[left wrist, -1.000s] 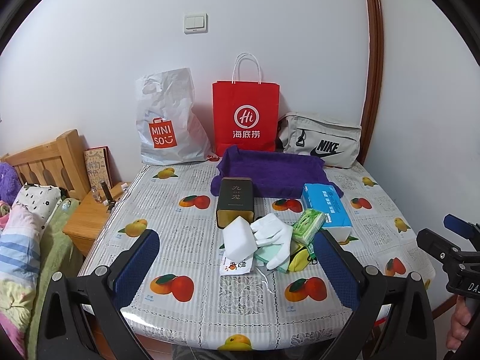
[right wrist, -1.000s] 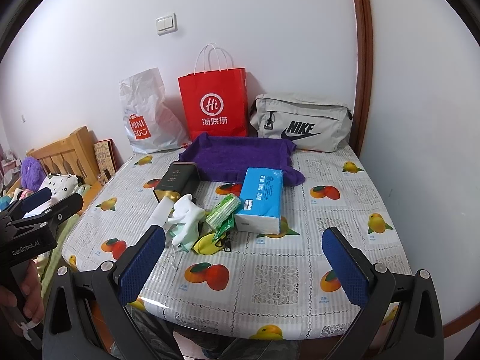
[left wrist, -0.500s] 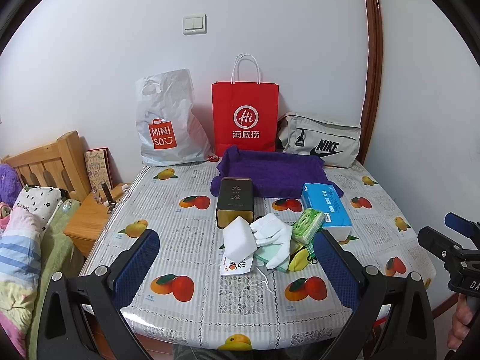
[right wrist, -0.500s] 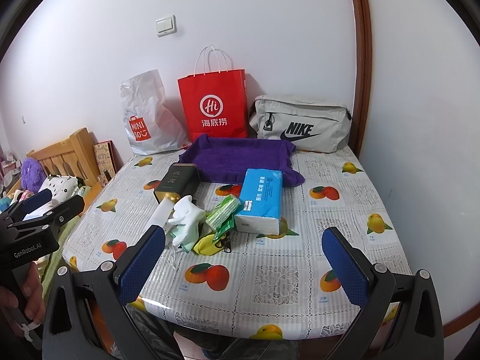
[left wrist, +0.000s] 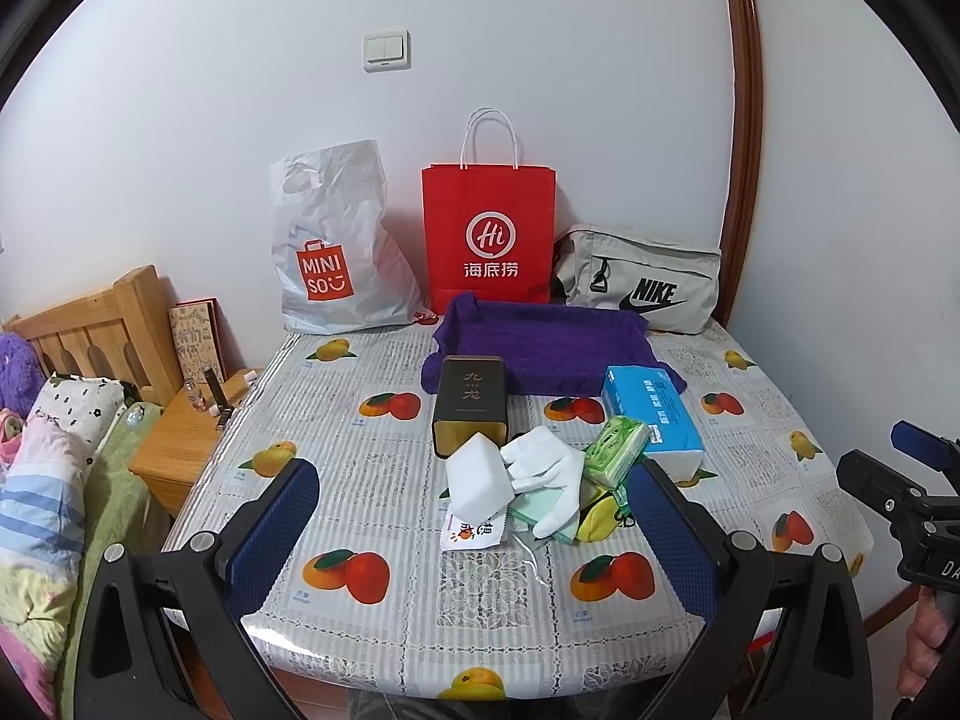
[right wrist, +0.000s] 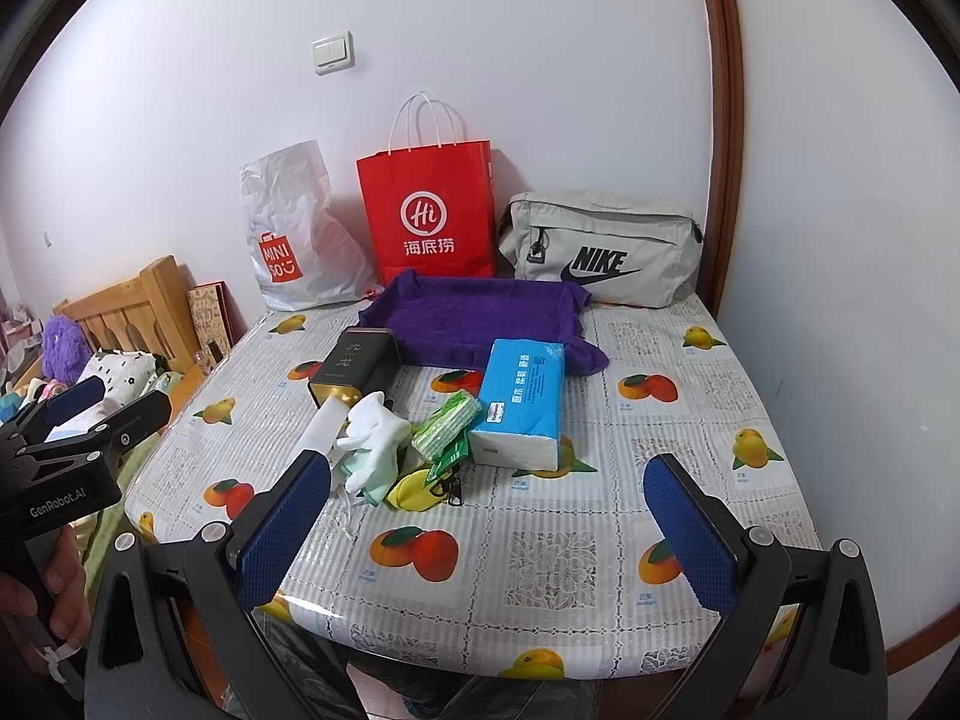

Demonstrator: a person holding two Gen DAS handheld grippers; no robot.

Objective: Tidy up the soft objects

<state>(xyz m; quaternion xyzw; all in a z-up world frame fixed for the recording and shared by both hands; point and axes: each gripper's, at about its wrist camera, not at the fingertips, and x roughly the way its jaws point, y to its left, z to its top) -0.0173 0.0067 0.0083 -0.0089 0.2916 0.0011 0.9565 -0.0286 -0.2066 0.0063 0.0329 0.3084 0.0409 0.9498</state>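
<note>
A heap of soft things lies mid-table: a white sponge (left wrist: 477,471), white gloves (left wrist: 549,468), a green tissue pack (left wrist: 617,443), a yellow pouch (left wrist: 597,519) and a blue tissue pack (left wrist: 651,414). Behind it a purple towel-lined tray (left wrist: 540,345) sits beside a dark tin (left wrist: 471,402). My left gripper (left wrist: 471,534) is open, held above the near table edge in front of the heap. My right gripper (right wrist: 486,534) is also open, nearer the right, with the heap (right wrist: 384,432) ahead to its left. Neither holds anything.
Against the wall stand a white Miniso bag (left wrist: 333,252), a red paper bag (left wrist: 489,240) and a grey Nike bag (left wrist: 645,282). A wooden nightstand (left wrist: 186,426) and a bed (left wrist: 42,468) lie left of the table. A person's hand (right wrist: 36,594) holds the left gripper's handle.
Both views have shifted only slightly; the grippers stay open and the objects on the table have not moved.
</note>
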